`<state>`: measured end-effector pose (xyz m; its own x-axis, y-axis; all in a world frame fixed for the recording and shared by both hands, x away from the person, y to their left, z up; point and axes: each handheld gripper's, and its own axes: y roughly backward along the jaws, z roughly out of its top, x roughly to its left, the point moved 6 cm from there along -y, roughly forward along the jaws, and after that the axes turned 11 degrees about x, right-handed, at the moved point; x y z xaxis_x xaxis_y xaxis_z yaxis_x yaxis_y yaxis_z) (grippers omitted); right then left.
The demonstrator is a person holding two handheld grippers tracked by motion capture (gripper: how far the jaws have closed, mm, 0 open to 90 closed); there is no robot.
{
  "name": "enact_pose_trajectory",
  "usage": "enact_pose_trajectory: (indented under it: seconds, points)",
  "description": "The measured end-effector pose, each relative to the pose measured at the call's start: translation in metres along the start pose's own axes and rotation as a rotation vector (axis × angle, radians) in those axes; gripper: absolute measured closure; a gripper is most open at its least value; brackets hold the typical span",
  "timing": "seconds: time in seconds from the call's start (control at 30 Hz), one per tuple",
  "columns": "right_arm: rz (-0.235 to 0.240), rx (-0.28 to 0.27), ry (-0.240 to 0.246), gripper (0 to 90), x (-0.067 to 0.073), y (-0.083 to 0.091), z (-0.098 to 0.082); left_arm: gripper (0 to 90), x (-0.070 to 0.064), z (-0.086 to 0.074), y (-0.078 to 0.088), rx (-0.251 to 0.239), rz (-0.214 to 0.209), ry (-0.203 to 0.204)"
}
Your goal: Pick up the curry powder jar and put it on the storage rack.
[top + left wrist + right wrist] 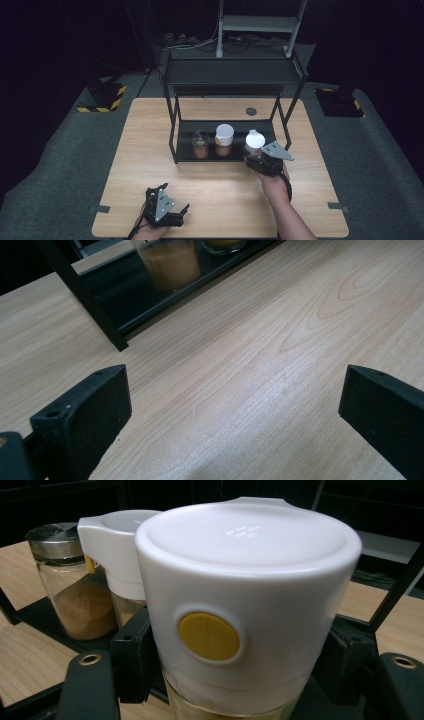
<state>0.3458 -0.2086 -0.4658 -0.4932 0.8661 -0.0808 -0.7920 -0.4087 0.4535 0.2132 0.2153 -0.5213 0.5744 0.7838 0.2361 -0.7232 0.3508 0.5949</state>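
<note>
My right gripper (256,159) is shut on a glass spice jar with a white cap (254,140) (240,595) that has a yellow button on its side. I hold it at the right end of the black rack's lower shelf (187,155). On that shelf stand a second white-capped jar (224,140) (112,545) and a metal-lidded jar of brown spice (201,145) (75,585). My left gripper (184,214) rests near the table's front edge, jaws wide open over bare wood (235,405). The brown jar (170,262) stands far ahead of it.
The black two-tier rack (232,75) stands at the back middle of the wooden table (150,150), its legs (173,135) framing the lower shelf. A small round grommet (251,111) sits in the tabletop behind the rack. Dark floor surrounds the table.
</note>
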Motion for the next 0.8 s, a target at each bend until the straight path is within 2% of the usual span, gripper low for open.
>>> enact_pose_trajectory:
  seconds: [0.8]
  points:
    - [-0.015, 0.007, -0.019, 30.4, -0.003, -0.032, 0.010, 0.7, 0.002, -0.001, 0.001, -0.006, -0.008, 0.006]
